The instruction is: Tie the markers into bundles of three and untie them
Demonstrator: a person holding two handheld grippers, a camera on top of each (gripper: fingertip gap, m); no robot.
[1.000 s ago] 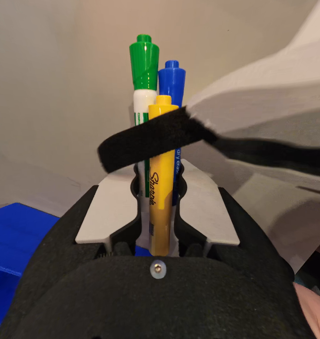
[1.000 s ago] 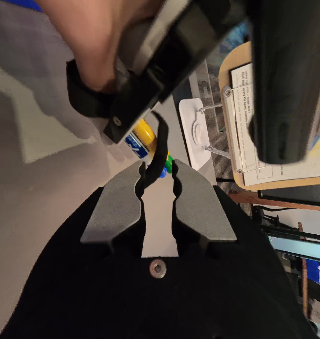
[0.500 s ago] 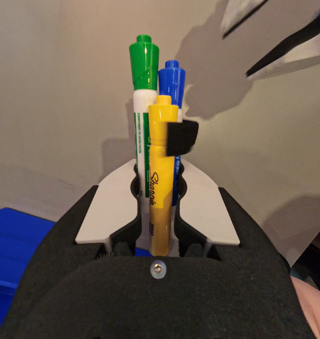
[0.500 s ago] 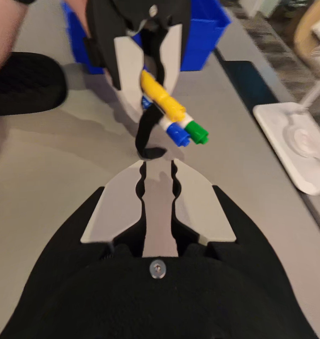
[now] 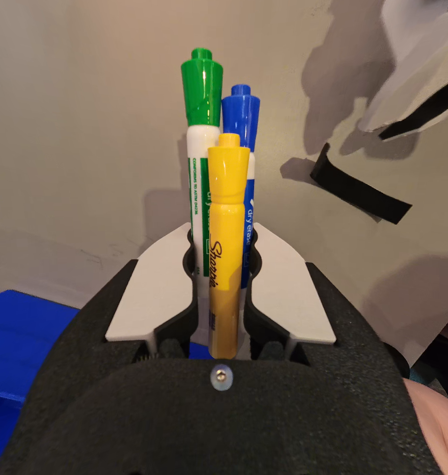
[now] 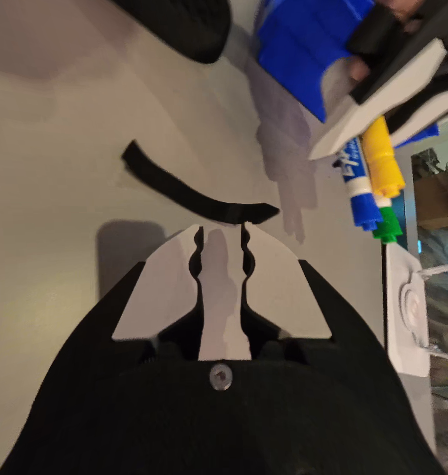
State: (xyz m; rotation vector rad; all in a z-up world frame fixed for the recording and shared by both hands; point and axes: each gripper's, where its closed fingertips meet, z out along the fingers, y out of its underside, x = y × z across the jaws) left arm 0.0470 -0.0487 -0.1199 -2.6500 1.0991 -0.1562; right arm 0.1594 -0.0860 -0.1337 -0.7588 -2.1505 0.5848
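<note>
Markers [image 5: 217, 205]: three, unbound, clamped in left gripper [image 5: 221, 246] jaws. Strap [image 6: 192, 195] loose on surface [image 6: 63, 128], 12 o'clock of right gripper [image 6: 221, 228], jaws apart, empty. Untying looks done.

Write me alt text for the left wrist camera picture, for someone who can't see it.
The left tongs grip three markers pointing away from the camera: a yellow marker in front, a green marker and a blue marker behind. To the right, a loose black strap lies on the grey table, and a blue bin sits lower left.
</note>
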